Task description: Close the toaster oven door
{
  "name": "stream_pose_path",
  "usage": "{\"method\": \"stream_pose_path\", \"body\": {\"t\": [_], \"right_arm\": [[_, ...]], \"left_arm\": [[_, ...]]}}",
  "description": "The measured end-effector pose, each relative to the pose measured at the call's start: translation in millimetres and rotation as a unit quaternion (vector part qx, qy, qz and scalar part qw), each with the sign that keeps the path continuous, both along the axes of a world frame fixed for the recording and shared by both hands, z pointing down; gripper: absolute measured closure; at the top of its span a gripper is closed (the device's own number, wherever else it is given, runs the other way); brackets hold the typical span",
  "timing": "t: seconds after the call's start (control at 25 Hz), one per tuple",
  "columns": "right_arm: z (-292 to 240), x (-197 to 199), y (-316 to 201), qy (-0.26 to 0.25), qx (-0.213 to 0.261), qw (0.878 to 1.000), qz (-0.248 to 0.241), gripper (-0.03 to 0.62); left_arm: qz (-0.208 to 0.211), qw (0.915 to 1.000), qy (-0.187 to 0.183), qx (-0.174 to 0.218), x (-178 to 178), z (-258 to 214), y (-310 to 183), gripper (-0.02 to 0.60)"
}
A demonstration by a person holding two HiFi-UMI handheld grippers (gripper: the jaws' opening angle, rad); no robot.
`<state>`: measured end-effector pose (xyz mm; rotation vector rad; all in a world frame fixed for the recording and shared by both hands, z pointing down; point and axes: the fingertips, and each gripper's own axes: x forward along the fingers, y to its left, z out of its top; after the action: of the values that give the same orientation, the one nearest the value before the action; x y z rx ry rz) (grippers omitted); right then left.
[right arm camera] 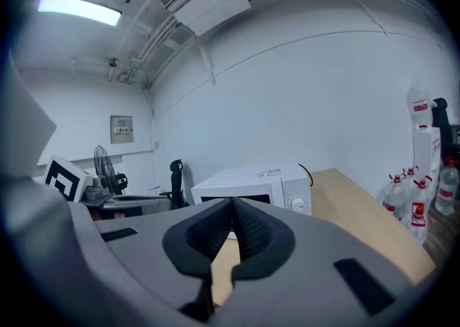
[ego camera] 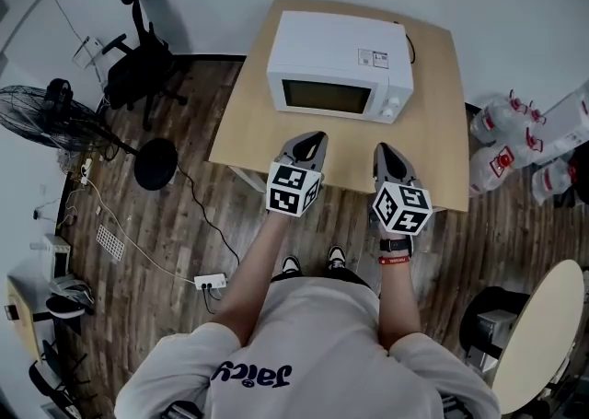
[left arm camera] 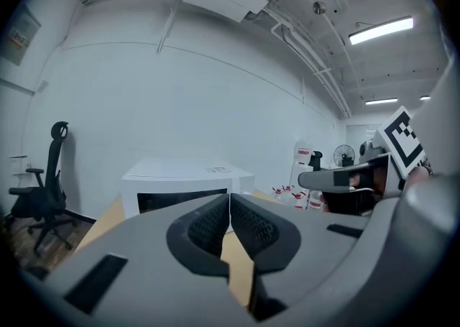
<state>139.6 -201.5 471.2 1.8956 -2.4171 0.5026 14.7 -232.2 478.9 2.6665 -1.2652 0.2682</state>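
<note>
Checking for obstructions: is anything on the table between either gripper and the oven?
Nothing visible does. Only bare table lies between the oven and the left gripper and right gripper, both shut and empty. The door looks closed.

In the head view, the small sticker (ego camera: 373,59) on the white box-shaped toaster oven (ego camera: 336,53) is too tiny to read. The edge cuts off the pale round table (ego camera: 543,334) at 4 o'clock and the clear plastic water bottles (ego camera: 552,127) at 3 o'clock. The grey left tongs (left arm camera: 229,200) and the right tongs (right arm camera: 233,207) each hide the bottom of the oven's dark door (left arm camera: 169,201) in their own gripper views.
</note>
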Motion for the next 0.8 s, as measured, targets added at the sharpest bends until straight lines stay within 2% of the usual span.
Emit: {"method": "stream_pose_path", "body": {"t": [0.4, 0.8], "right_arm": [[-18.6, -42.5, 30.4, 0.018, 0.025, 1.000, 0.002, 0.579], [-27.9, -65.4, 49.4, 0.027, 0.041, 0.999, 0.014, 0.579]], "left_arm": [[-0.027, 0.9989, 0.024, 0.031, -62.7, -24.8, 46.8, 0.561], [-0.028, 0.9978, 0.035, 0.050, -92.6, -39.4, 56.4, 0.561]]}}
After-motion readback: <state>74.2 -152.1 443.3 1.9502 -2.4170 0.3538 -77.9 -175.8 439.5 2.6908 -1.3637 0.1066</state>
